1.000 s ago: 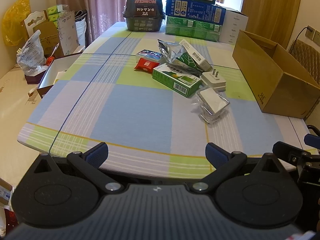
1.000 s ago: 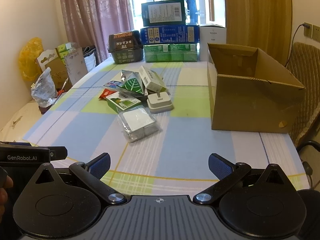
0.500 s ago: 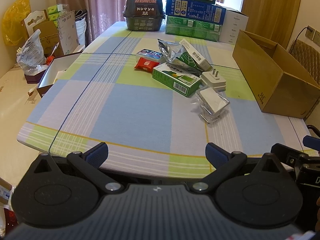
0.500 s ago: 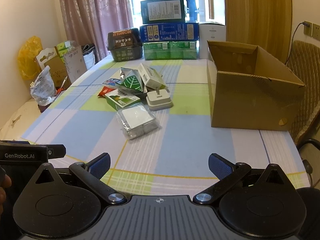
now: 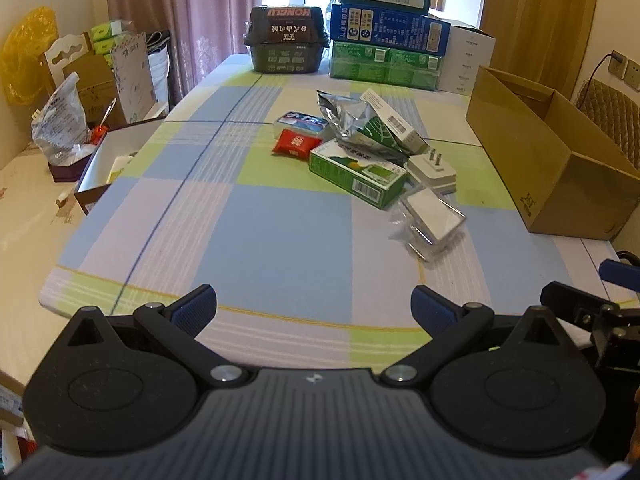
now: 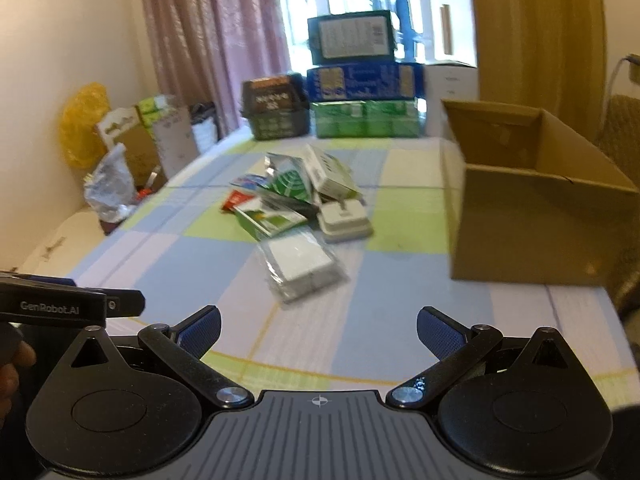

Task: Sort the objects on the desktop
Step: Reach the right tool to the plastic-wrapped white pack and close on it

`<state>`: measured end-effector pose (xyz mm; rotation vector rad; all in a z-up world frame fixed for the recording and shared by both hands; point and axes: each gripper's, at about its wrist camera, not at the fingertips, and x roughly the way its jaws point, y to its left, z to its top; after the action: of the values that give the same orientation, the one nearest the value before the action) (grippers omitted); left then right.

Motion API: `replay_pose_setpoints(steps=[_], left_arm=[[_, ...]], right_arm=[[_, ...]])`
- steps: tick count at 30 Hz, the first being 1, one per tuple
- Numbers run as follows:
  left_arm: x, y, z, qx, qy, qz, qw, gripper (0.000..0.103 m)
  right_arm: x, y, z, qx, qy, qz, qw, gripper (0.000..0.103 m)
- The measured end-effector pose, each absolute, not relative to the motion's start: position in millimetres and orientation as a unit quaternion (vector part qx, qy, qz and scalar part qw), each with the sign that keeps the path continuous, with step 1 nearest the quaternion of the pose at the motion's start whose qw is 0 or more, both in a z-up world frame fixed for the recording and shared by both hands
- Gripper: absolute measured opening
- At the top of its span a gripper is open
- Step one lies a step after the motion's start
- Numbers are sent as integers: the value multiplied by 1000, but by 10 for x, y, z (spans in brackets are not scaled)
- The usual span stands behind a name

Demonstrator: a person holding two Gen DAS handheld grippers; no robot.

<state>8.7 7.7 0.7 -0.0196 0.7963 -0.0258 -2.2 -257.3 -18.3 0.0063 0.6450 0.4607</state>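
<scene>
Green carton (image 5: 355, 176), white plug (image 5: 432, 170), bagged white box (image 5: 434, 220), clustered mid-table

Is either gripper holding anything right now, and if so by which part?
Nothing is held. The left gripper and right gripper both stand open and empty above the near table edge, short of the pile of items.

From the near table edge (image 5: 120, 296), both your wrist cameras are looking down its length toward 12 o'clock, well back from the shared pile of packets (image 5: 360, 152) (image 6: 296, 200), with the cardboard box (image 5: 552, 168) (image 6: 532, 208) at 2 o'clock.
</scene>
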Motion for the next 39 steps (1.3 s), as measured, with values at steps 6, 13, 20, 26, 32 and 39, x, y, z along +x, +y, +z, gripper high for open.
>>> replay_pose_setpoints(steps=[6,13,20,26,32,39], left_arm=[[326,222,35,-3,375,-42,926,102],[698,303,66,11,357,-94,929,102],[1026,273,-93,38,348,-124,928,102],[1287,263,-238,65,366,-135,918,102],[1450,274,-351,67,377,-144,912,102],[1562,287,-472,57,390,-146,907,102]], right_arm=[[265,-2448,-234,-39,312,248,916,101],[691,-2256,-382,-97,322,291,896,101],[1051,-2034,-627,-137,341,323,872,101],[1300,-1883,-800,-155,348,339,861,101],[1526,-1837,-904,-152,360,343,854,101],[1597,-1818,-975,-144,376,353,844,69]])
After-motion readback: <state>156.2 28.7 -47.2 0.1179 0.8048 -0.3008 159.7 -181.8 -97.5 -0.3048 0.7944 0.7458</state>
